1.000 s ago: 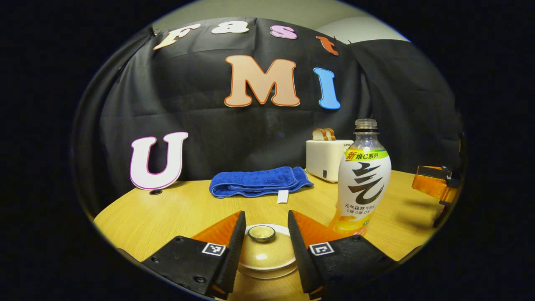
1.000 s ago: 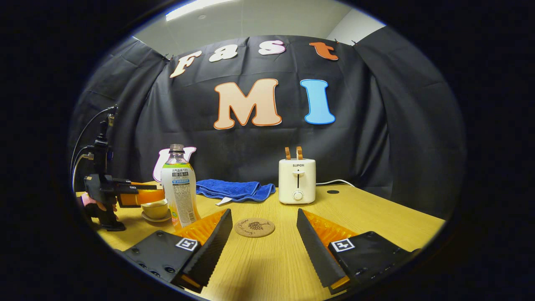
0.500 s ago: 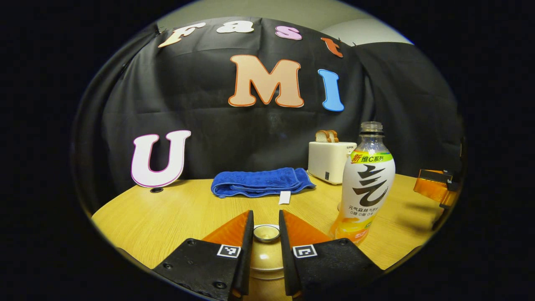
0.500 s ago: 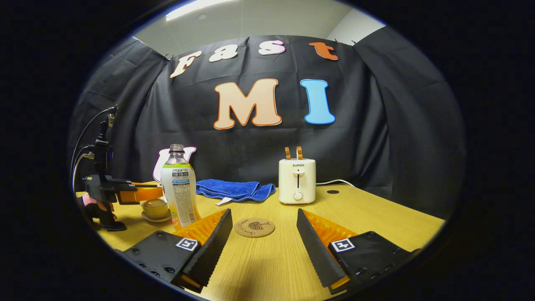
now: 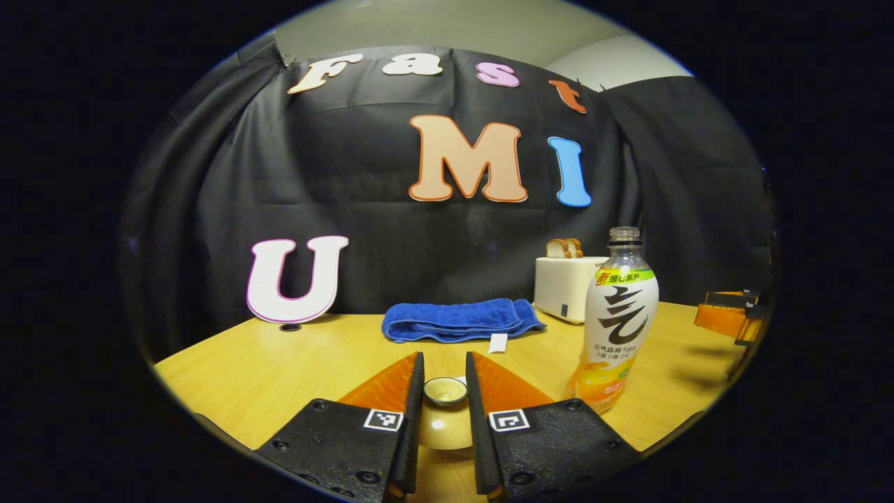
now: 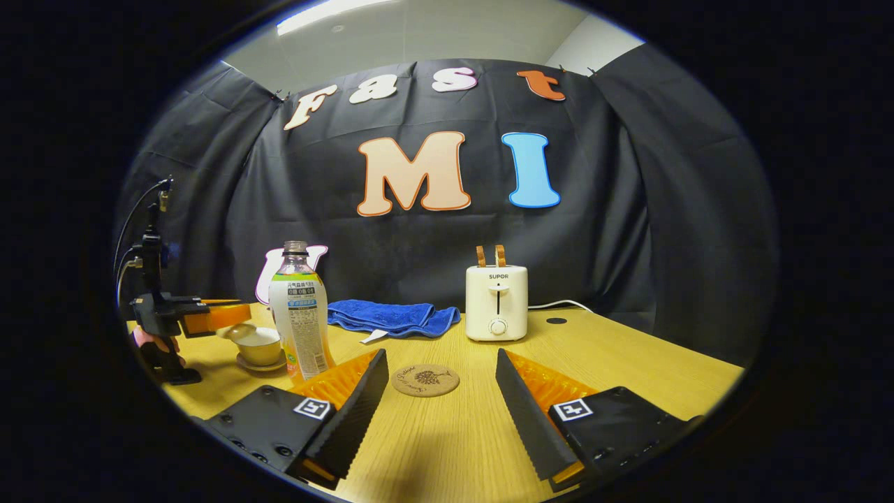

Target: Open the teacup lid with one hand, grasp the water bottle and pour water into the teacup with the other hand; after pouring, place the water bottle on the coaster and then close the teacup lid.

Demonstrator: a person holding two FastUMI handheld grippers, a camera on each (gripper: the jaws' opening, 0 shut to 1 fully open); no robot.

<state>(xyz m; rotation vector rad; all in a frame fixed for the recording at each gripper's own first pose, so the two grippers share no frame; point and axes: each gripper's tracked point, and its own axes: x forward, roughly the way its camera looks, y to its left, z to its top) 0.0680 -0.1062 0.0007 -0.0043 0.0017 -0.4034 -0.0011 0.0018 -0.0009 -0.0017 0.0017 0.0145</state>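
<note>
My left gripper [image 5: 445, 381] is shut on the knob of the cream teacup lid [image 5: 445, 427], which hangs lifted between its fingers. In the right gripper view that left gripper [image 6: 222, 316] holds the lid just above and left of the uncovered teacup [image 6: 260, 345] on its saucer. The capless water bottle [image 5: 617, 318] with a white label stands upright to the right of the lid; it also shows as the bottle [image 6: 300, 318] beside the cup. My right gripper [image 6: 441, 374] rests open low over the table, with the round cork coaster [image 6: 425, 380] ahead between its fingers.
A folded blue towel [image 5: 461, 320] lies at the back of the wooden table [image 6: 628, 363]. A white toaster [image 6: 496, 302] with two bread slices stands right of it, its cord trailing right. A hand [image 6: 155, 344] holds the left gripper at the far left.
The left gripper closed on the lid's knob, then raised the lid off the teacup and drew it back a little. The right gripper stayed still.
</note>
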